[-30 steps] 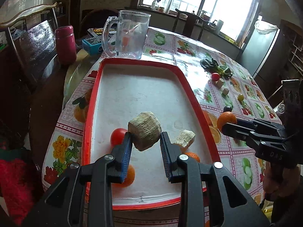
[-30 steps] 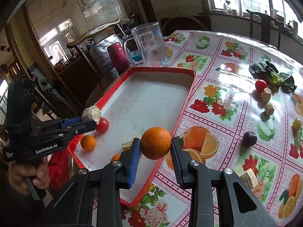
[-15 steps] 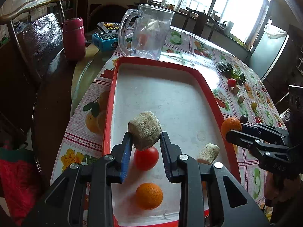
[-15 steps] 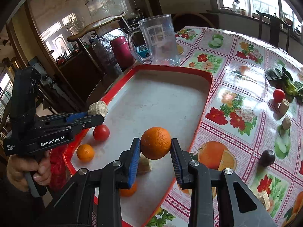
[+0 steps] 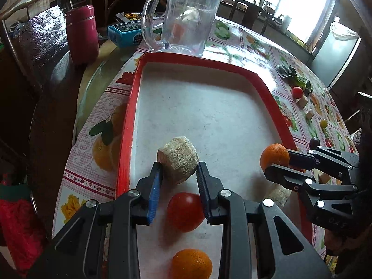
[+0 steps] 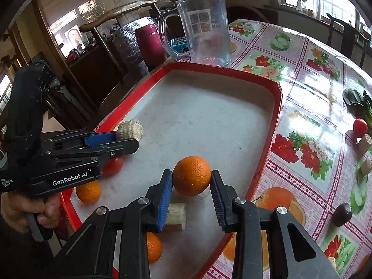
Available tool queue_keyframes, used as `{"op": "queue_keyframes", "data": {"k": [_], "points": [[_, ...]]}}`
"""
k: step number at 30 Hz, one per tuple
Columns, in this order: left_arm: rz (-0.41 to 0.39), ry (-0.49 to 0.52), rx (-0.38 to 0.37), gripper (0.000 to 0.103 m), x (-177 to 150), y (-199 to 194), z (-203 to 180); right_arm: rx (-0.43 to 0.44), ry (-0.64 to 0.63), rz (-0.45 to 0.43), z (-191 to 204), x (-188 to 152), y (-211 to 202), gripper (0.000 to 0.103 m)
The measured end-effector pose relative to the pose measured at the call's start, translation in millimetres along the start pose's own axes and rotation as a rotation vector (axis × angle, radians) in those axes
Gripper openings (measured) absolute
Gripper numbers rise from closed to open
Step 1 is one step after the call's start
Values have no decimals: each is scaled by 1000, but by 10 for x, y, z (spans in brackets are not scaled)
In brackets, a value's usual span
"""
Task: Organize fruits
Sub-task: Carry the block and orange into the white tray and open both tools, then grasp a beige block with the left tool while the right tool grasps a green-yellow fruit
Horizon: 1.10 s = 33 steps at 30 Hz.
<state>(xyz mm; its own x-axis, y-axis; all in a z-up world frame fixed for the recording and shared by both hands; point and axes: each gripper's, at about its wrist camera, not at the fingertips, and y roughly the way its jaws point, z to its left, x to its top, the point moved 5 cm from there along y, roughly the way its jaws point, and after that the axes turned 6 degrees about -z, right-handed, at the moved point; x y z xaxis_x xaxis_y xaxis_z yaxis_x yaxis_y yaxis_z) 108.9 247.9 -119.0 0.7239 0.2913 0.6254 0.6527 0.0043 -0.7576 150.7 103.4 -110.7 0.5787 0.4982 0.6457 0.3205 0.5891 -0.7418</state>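
Left hand-held gripper (image 5: pixel 179 174): closed on a fibrous tan chunk (image 5: pixel 178 159), held above the near left part of the red tray (image 5: pixel 126 125).
Right hand-held gripper (image 6: pixel 191 187): closed on an orange (image 6: pixel 191 176), held over the tray's near right part, just inside the rim.
Beneath the left hand-held gripper, on the tray floor: a tomato (image 5: pixel 184 211) and a small orange (image 5: pixel 191 267).
Beneath the right hand-held gripper: a pale chunk (image 6: pixel 176 216) and another small orange (image 6: pixel 153 247).
Beyond the tray's far end: a clear jug (image 5: pixel 186 16), a maroon flask (image 5: pixel 81 33), a blue box (image 5: pixel 124 33).
On the desk (image 6: pixel 302 88), right of the tray and well apart from it: leafy greens (image 6: pixel 359 103), a cherry tomato (image 6: pixel 360 127), two cork-coloured pieces (image 6: pixel 364 143), a dark plum (image 6: pixel 343 214).
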Motion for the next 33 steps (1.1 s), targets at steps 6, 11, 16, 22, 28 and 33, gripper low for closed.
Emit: {"op": "queue_keyframes", "data": {"k": [6,11,16,22,28,33], "points": [[12,-1,18,32,-16,-14,-1,24,36,-20,-46,-26,-71,46],[-5,-7,23,44,-36,-108,-25,33,57,-62,-90,-34,-283,48],[-24,-3,22,44,-47,-235,-113,32,97,-114,-193,-153,-616,48],[-56,20,-12,44,-61,-405,-366,-11,165,-134,-483,-449,-928,48],[-59,63,-58,44,-117,-461,-745,-67,225,-153,-817,-732,-1250,48],[-49,110,-99,44,-170,-457,-1109,-116,268,-174,-1103,-917,-1484,48]]}}
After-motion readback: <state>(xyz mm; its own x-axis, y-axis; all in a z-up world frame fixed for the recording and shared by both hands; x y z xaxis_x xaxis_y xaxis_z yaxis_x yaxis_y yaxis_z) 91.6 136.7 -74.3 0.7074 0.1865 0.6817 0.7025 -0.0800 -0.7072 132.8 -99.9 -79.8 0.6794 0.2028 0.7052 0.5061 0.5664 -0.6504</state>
